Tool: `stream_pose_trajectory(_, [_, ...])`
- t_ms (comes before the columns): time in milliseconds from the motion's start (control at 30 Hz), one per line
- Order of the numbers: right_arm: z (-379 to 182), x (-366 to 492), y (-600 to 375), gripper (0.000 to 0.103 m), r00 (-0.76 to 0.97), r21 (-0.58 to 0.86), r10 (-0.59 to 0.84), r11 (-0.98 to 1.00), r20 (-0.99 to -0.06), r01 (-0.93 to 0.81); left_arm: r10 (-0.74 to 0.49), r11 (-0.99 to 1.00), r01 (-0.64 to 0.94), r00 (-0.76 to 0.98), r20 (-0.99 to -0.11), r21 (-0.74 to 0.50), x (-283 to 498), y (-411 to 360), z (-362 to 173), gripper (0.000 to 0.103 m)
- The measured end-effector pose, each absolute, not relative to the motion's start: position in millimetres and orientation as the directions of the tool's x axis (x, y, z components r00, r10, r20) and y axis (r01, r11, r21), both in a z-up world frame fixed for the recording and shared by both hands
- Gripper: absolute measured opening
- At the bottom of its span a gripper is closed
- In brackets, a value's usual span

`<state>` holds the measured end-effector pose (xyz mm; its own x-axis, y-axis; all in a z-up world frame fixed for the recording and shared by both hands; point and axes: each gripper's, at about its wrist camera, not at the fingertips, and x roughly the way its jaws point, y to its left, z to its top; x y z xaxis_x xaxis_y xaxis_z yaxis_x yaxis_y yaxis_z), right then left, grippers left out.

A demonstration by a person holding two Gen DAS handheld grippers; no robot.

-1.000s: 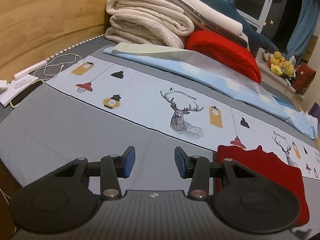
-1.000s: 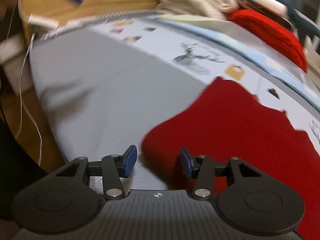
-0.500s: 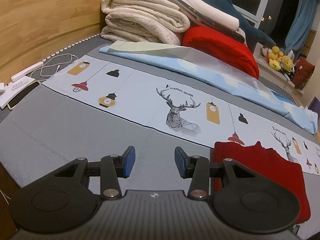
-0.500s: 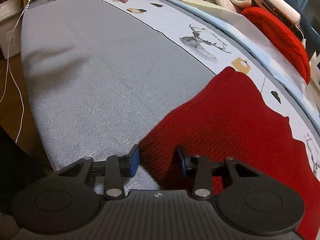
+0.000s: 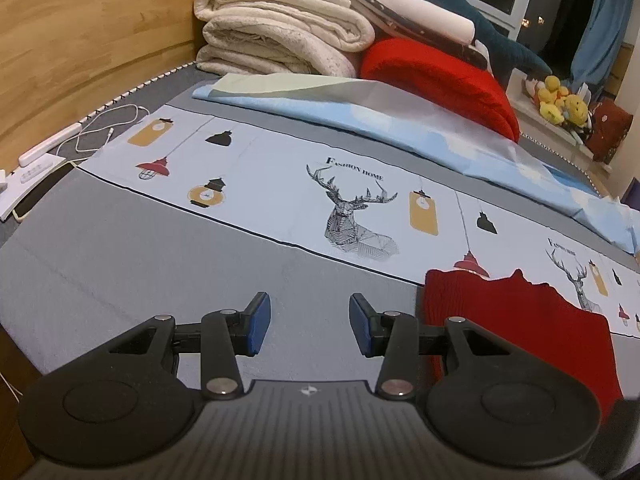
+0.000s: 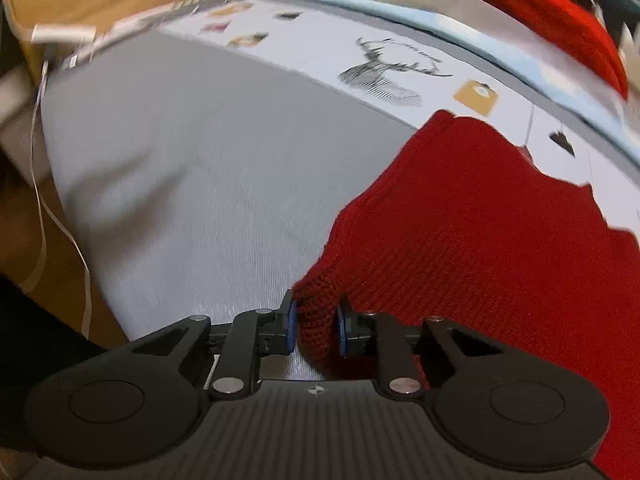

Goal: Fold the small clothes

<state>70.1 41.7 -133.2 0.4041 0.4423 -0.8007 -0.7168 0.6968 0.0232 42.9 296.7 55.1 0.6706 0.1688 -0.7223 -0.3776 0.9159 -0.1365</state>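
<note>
A small red knitted garment [image 6: 500,220] lies flat on the grey bed sheet [image 6: 192,168]. My right gripper [image 6: 316,330] is shut on the garment's near left corner, with knit bunched between the blue pads. In the left wrist view the garment [image 5: 516,316] lies at the lower right. My left gripper [image 5: 309,326] is open and empty over the grey sheet [image 5: 120,248], just left of the garment's left edge.
A printed deer-and-lantern strip [image 5: 352,208] crosses the bed. Folded cream blankets [image 5: 280,36] and a red blanket [image 5: 440,76] are stacked at the headboard. A white cable and power strip [image 5: 80,136] lie at the left edge. Plush toys [image 5: 560,100] sit far right.
My right gripper has closed on the garment's near left corner; it was open one second ago. The left gripper has shifted slightly and stays open.
</note>
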Motion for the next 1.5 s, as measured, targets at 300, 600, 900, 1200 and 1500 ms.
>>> stream_pose_trajectory(300, [-58.5, 113.1, -128.4, 0.017, 0.590, 0.444, 0.596, 0.802, -0.545, -0.400, 0.141, 0.935, -0.329, 0.684, -0.716, -0.130, 67.1, 242.9, 61.1, 0.048])
stream_pose_trajectory(600, [-127.5, 88.3, -365.0, 0.017, 0.722, 0.538, 0.177, 0.785, -0.669, 0.306, 0.046, 0.979, -0.175, 0.692, -0.720, -0.106, 120.0, 132.6, 51.8, 0.048])
stream_pose_trajectory(900, [-121.7, 73.3, -427.7, 0.033, 0.721, 0.559, 0.144, 0.737, -0.678, 0.379, -0.019, 0.997, -0.042, 0.668, -0.744, -0.062, 147.6, 45.9, 29.0, 0.049])
stream_pose_trajectory(1200, [-121.2, 176.9, -401.1, 0.060, 0.633, 0.560, 0.413, 0.828, -0.654, 0.038, -0.005, 0.999, -0.031, 0.643, -0.766, -0.033, 146.9, 38.8, 18.6, 0.049])
stream_pose_trajectory(1500, [-135.5, 184.5, -373.7, 0.017, 0.573, 0.580, 0.501, 0.813, -0.649, -0.055, -0.047, 0.996, -0.025, 0.631, -0.774, -0.081, 159.6, 27.9, 12.5, 0.049])
